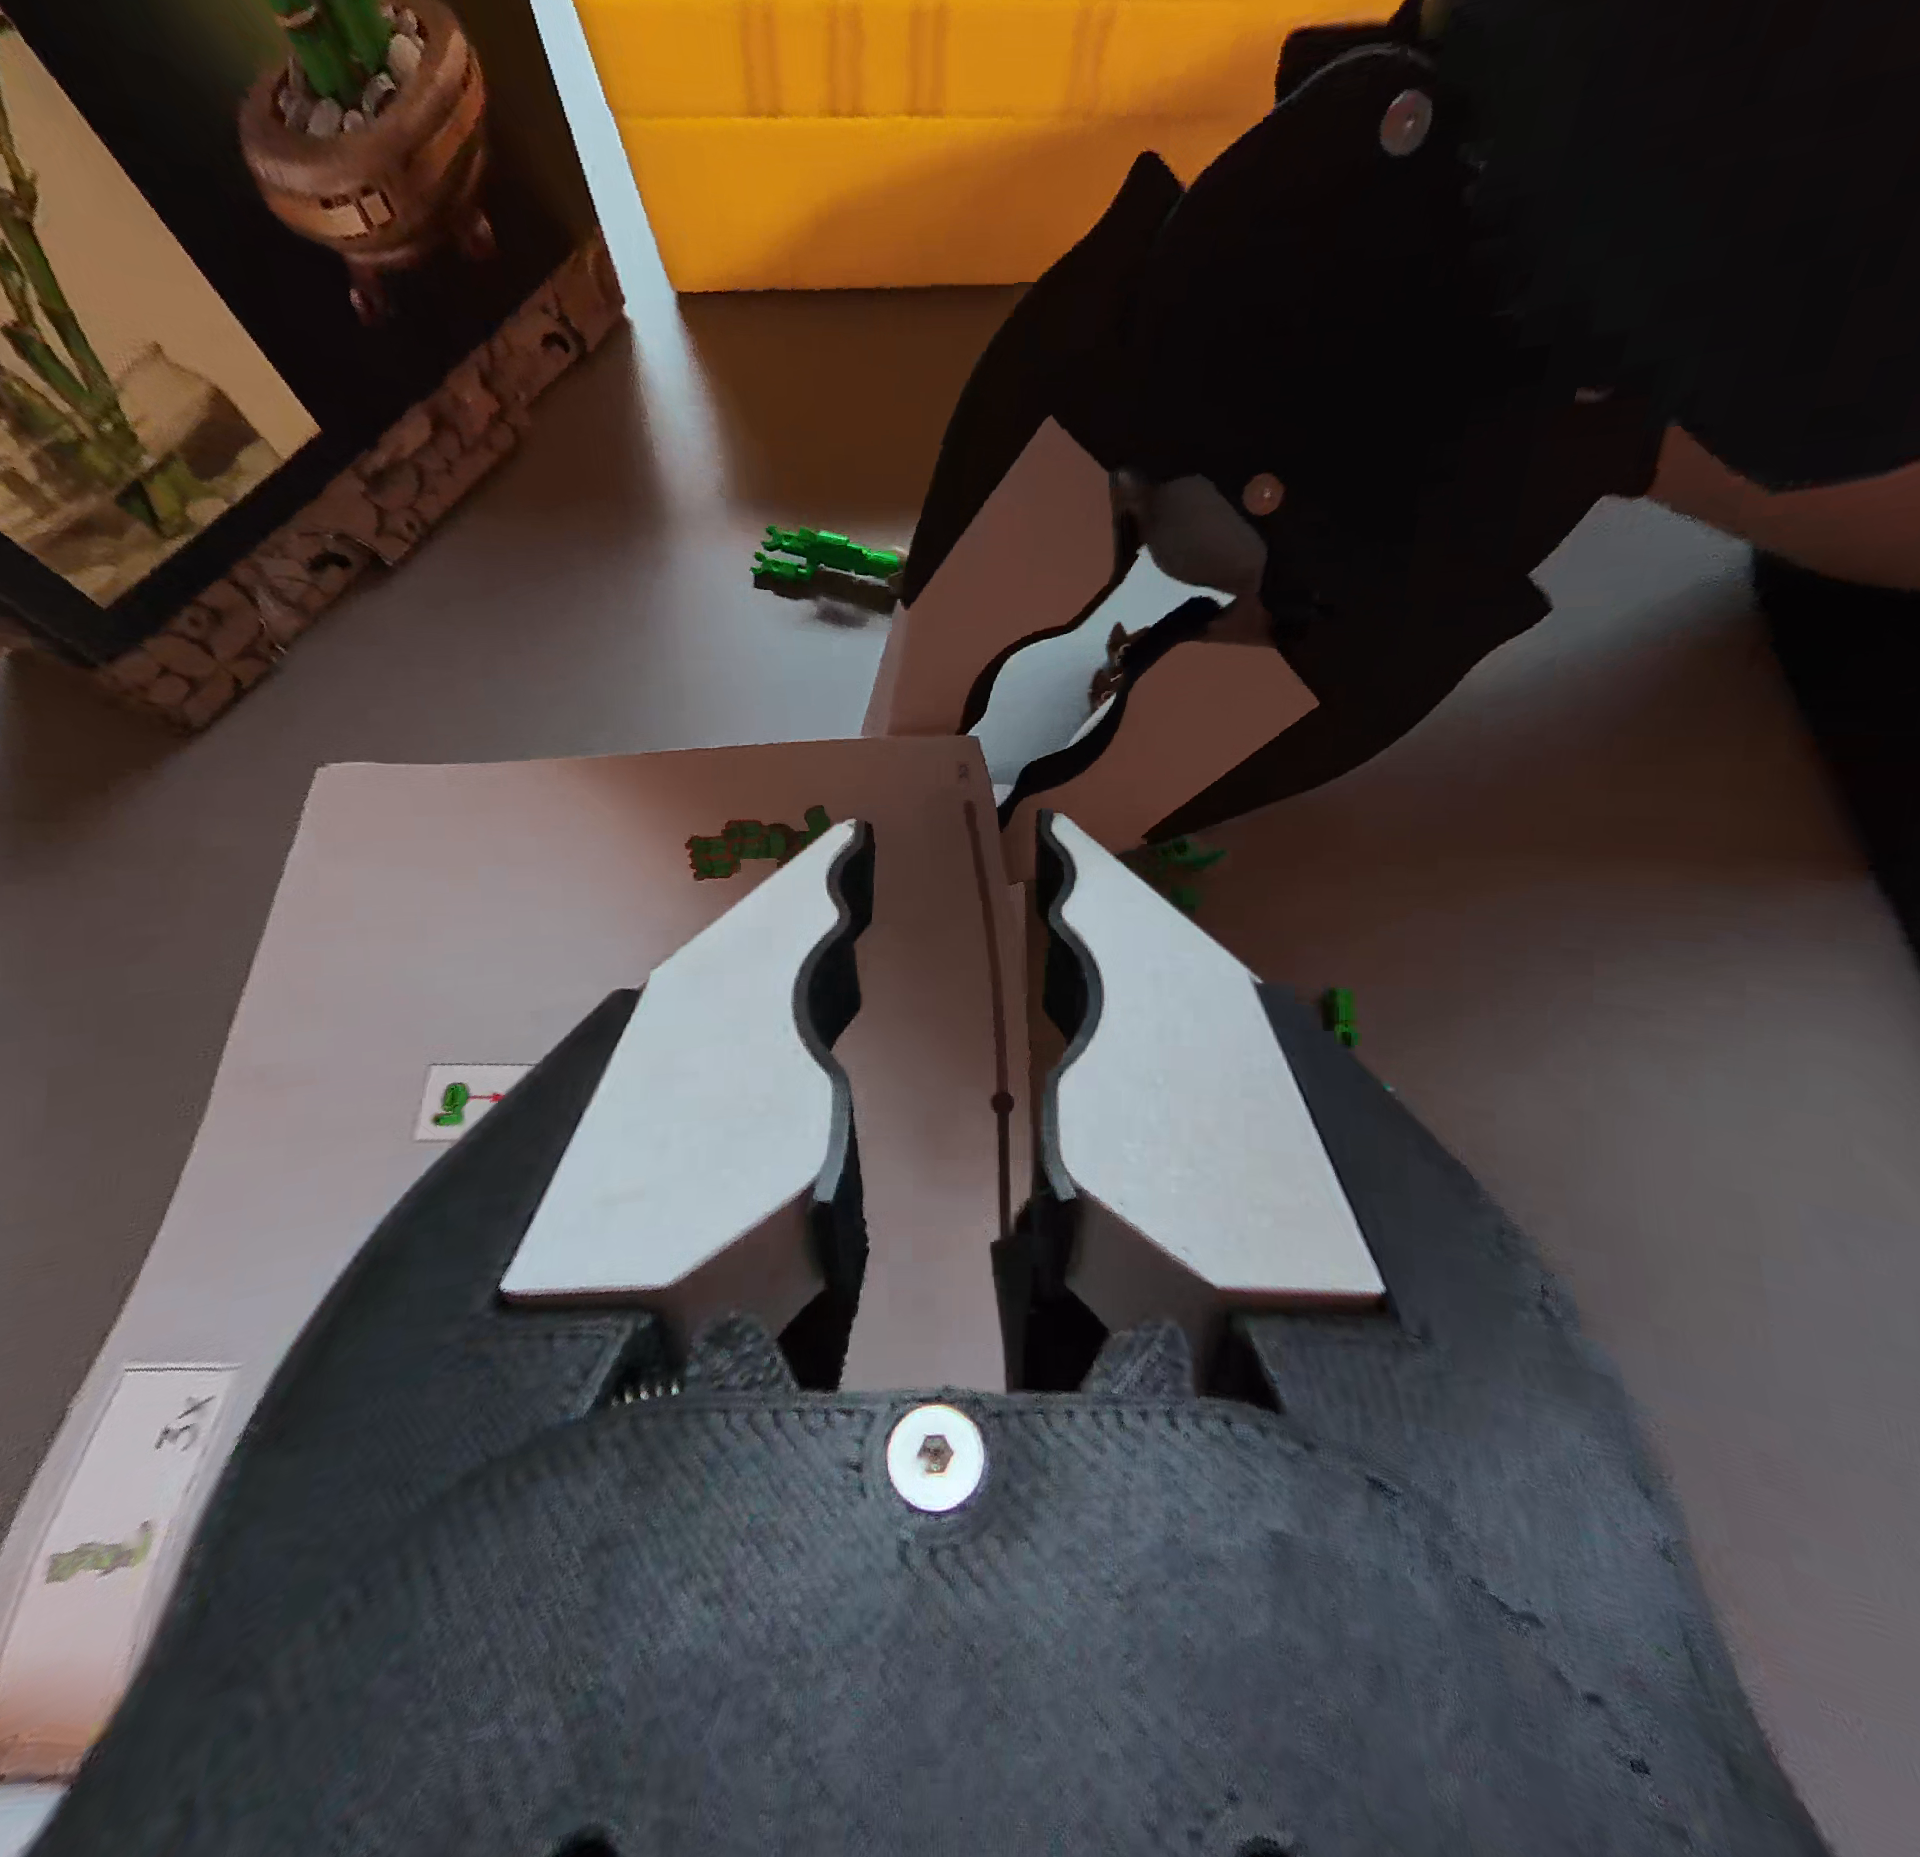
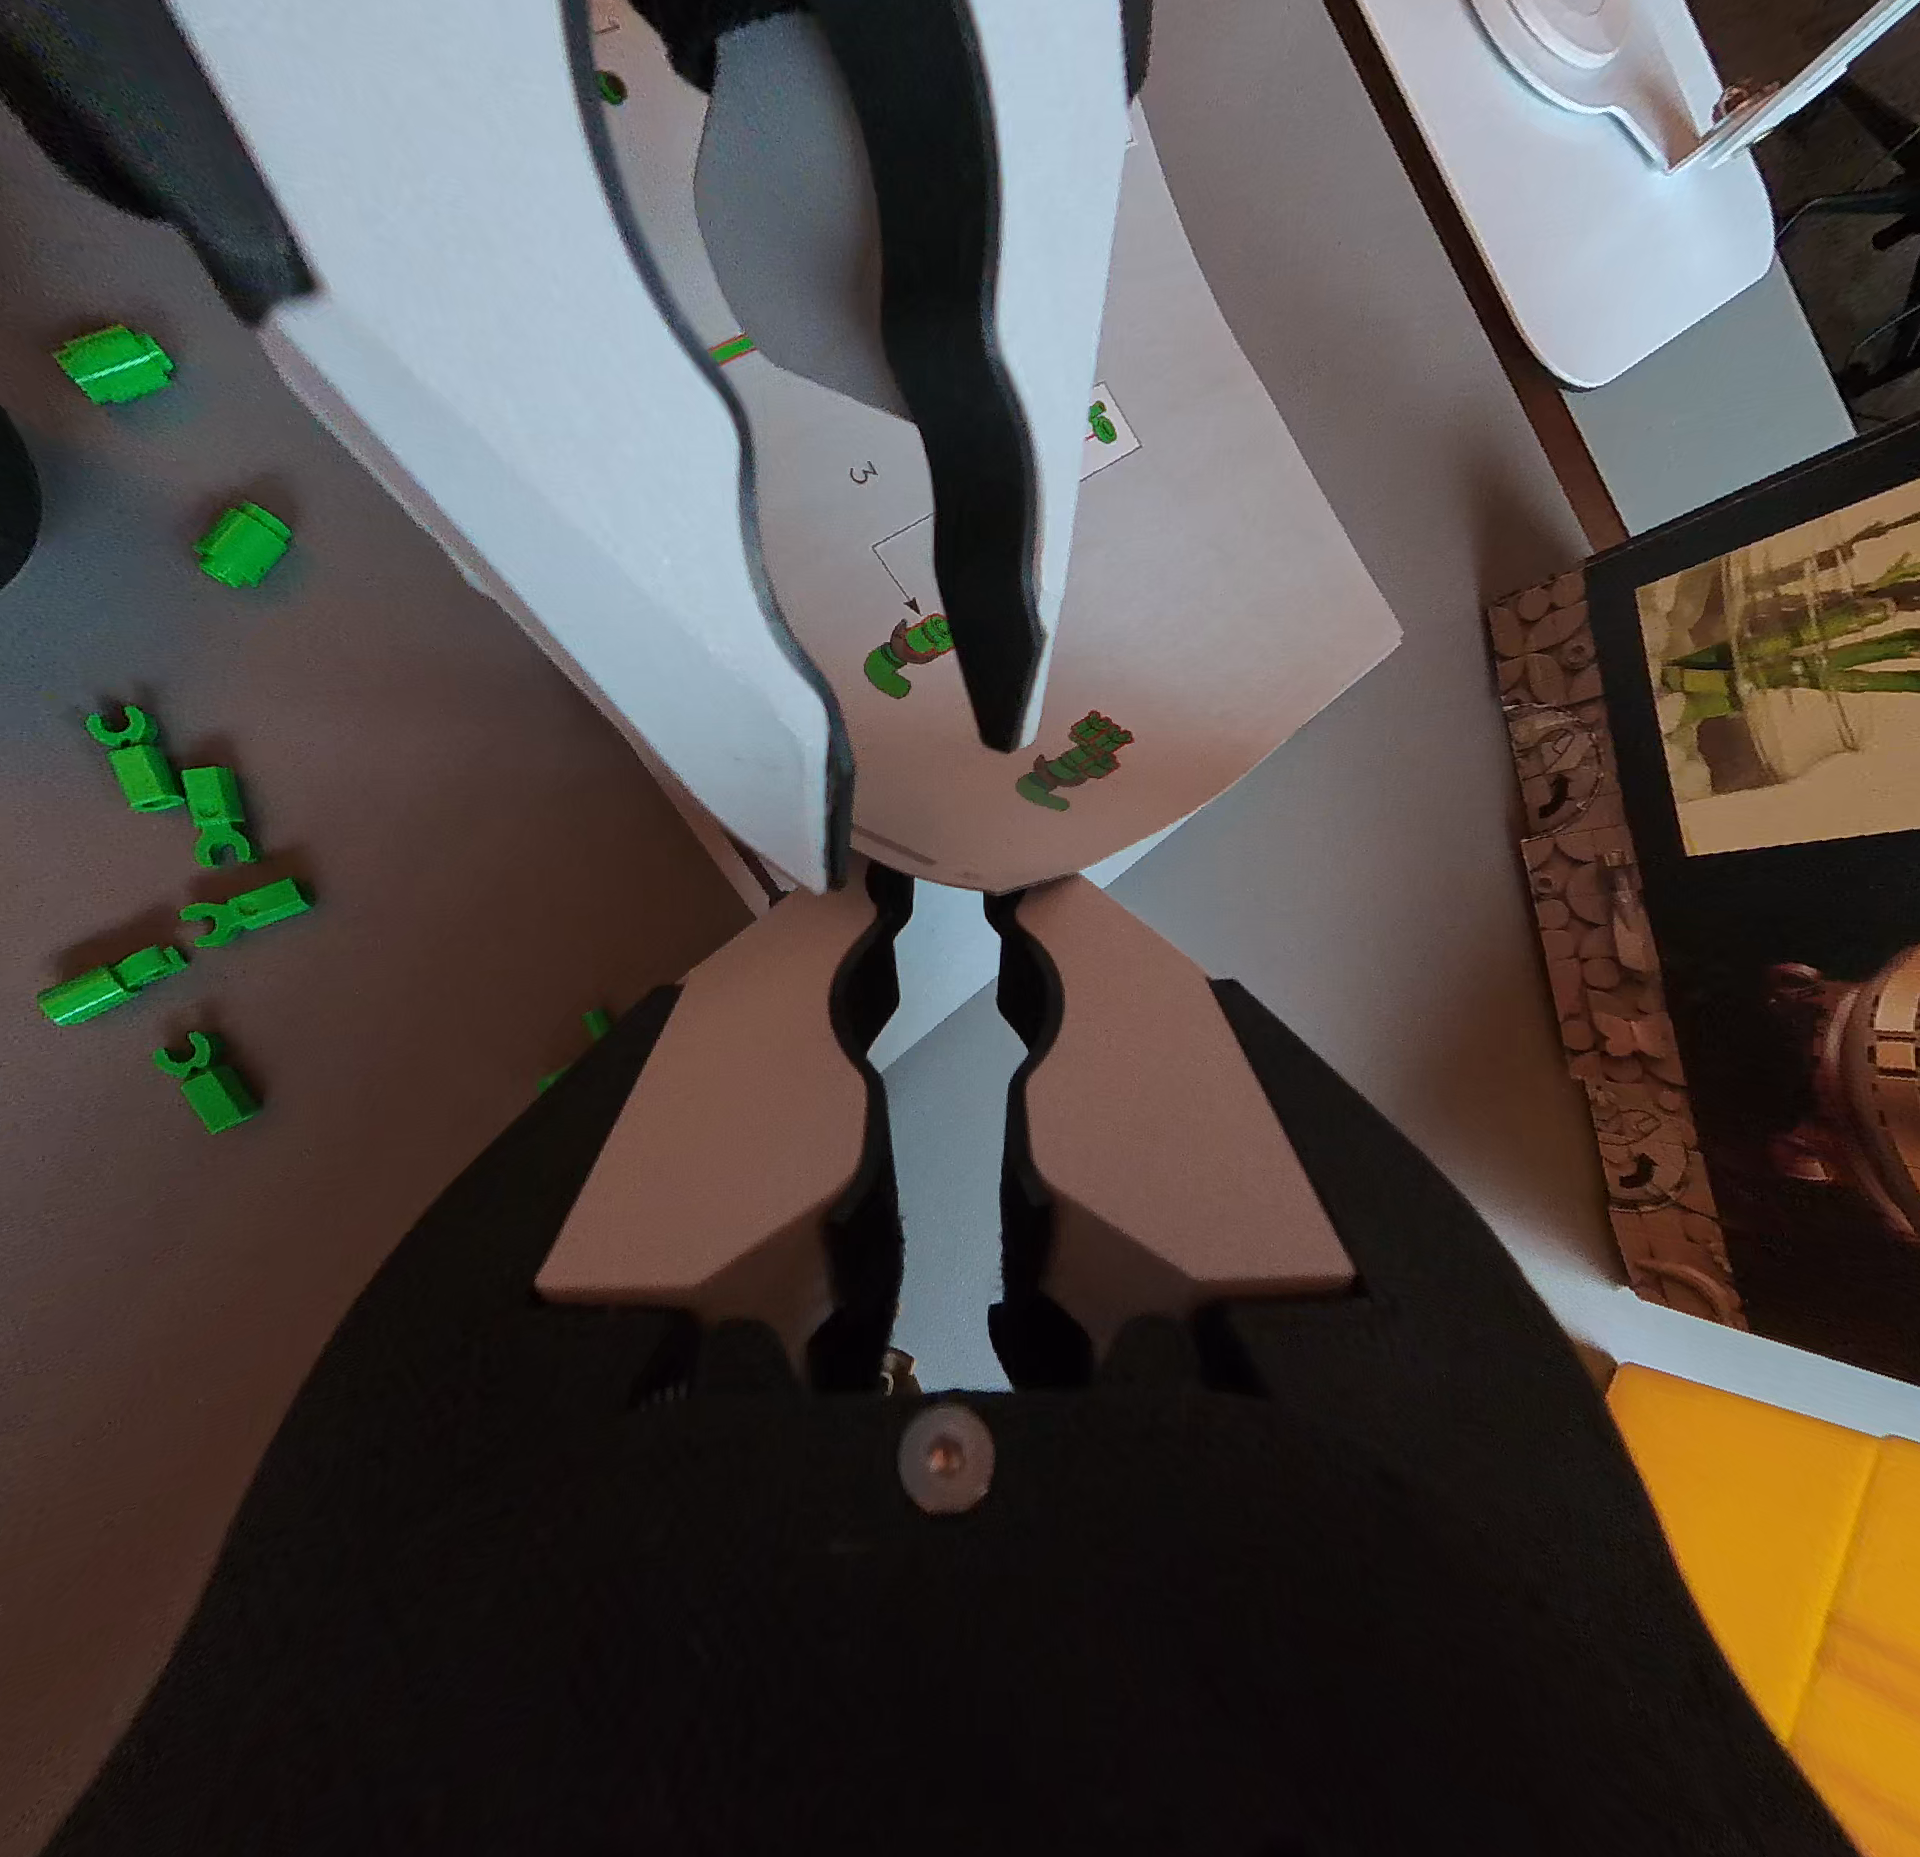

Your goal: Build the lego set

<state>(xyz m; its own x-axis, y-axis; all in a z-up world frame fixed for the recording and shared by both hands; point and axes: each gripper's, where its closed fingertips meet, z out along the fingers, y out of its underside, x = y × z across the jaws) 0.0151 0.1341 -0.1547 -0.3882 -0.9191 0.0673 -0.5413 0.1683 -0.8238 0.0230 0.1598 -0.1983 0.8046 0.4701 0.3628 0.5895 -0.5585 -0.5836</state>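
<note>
Your left claw (image 1: pixel 951 851) hovers tip-down over the instruction booklet (image 1: pixel 582 976), its fingers a narrow gap apart with nothing between them, and the page's outer edge runs straight up that gap. Your right claw (image 2: pixel 945 898) faces it nose to nose, equally narrow and equally empty, its tips just at the booklet's curled corner (image 2: pixel 1195 664). Judging by this, both claws are parked over the page so you can read the pictured step, not to grip anything. The pads are flat pale wedges with wavy black rubber inner edges, set in rough, layered black printed bodies; those scallops should seat small round parts well. The loose green lego pieces (image 2: pixel 166 872) lie scattered on the smooth grey-brown table (image 2: pixel 416 976) well off to the left of your right claw: small glossy bricks, several ending in open C-shaped clips. A longer green assembled stem (image 1: pixel 826 560) rests beyond the left claw's tips, beside the other claw's dark body. The set's box (image 1: pixel 260 353), matte black with a bamboo-in-pot picture, stands far left of the left claw, likely as reference.
</note>
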